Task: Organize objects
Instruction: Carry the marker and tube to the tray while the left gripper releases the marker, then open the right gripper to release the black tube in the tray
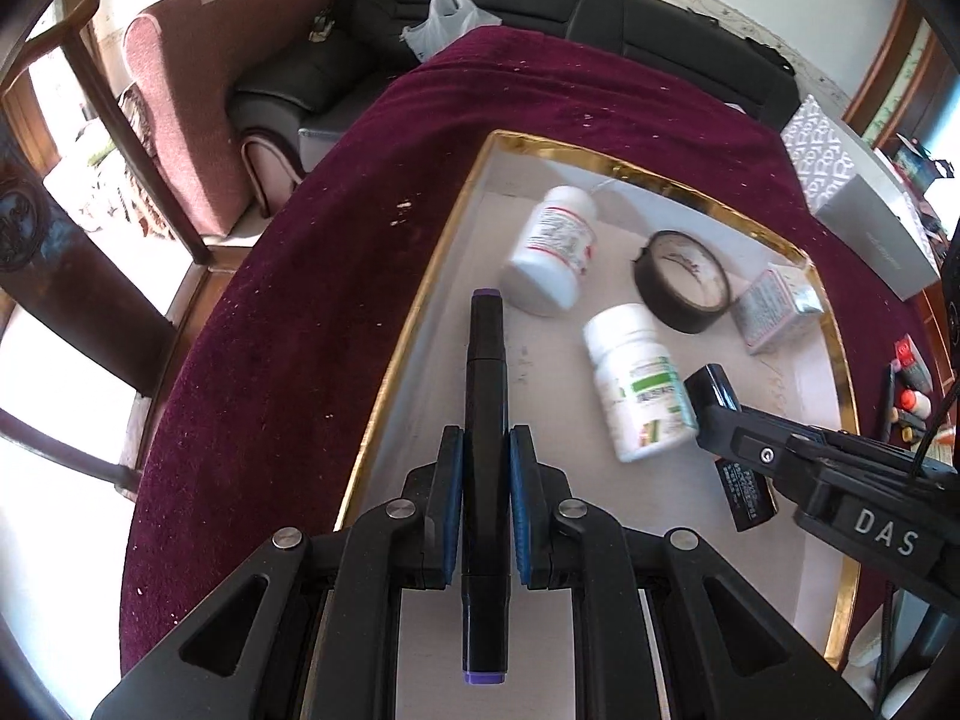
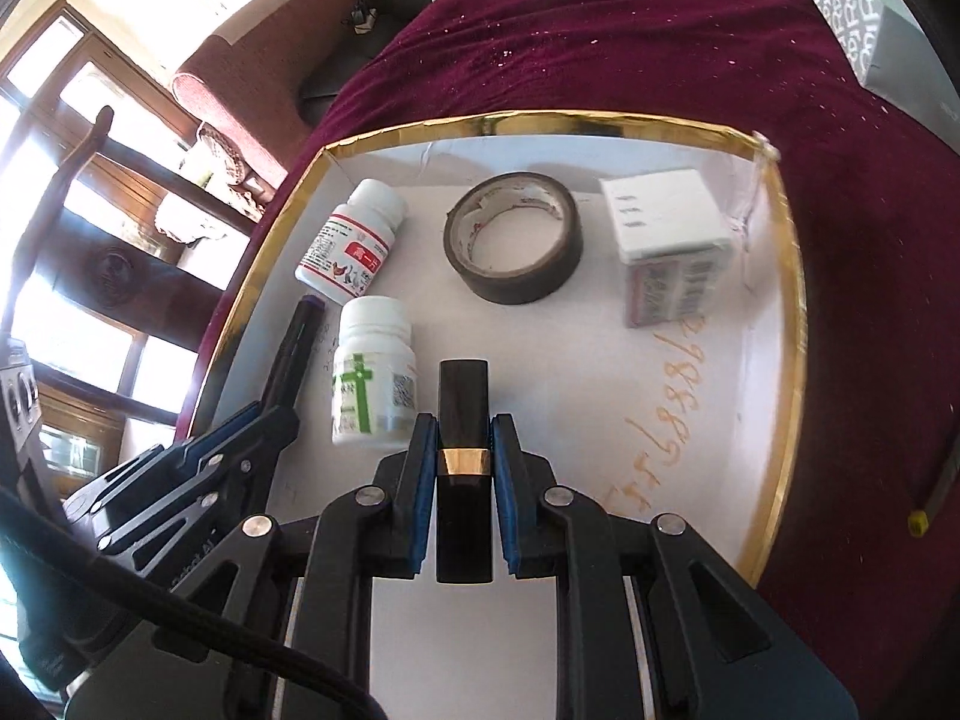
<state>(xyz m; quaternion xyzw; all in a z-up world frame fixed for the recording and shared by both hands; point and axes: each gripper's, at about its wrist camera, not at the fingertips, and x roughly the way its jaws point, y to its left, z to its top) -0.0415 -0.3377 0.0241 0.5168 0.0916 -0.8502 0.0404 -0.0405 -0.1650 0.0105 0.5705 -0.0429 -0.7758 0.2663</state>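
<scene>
A gold-rimmed white tray [image 1: 420,294] [image 2: 798,324] lies on a maroon tablecloth. My left gripper [image 1: 486,456] is shut on a black marker [image 1: 485,396] with purple ends, held over the tray's left side; the marker also shows in the right wrist view [image 2: 294,348]. My right gripper [image 2: 462,444] is shut on a black lipstick tube [image 2: 463,420] with a gold band, over the tray's near middle; it shows in the left wrist view [image 1: 714,387]. In the tray lie two white pill bottles [image 1: 555,246] [image 1: 642,384] [image 2: 354,240] [image 2: 372,372], a black tape roll [image 1: 681,279] [image 2: 513,237] and a small box [image 1: 774,306] [image 2: 672,246].
A patterned grey box [image 1: 858,204] stands on the cloth at the far right. A black sofa [image 1: 540,0], a red armchair [image 1: 180,108] and a wooden chair [image 1: 72,240] surround the table. Small items [image 1: 909,384] lie at the right edge.
</scene>
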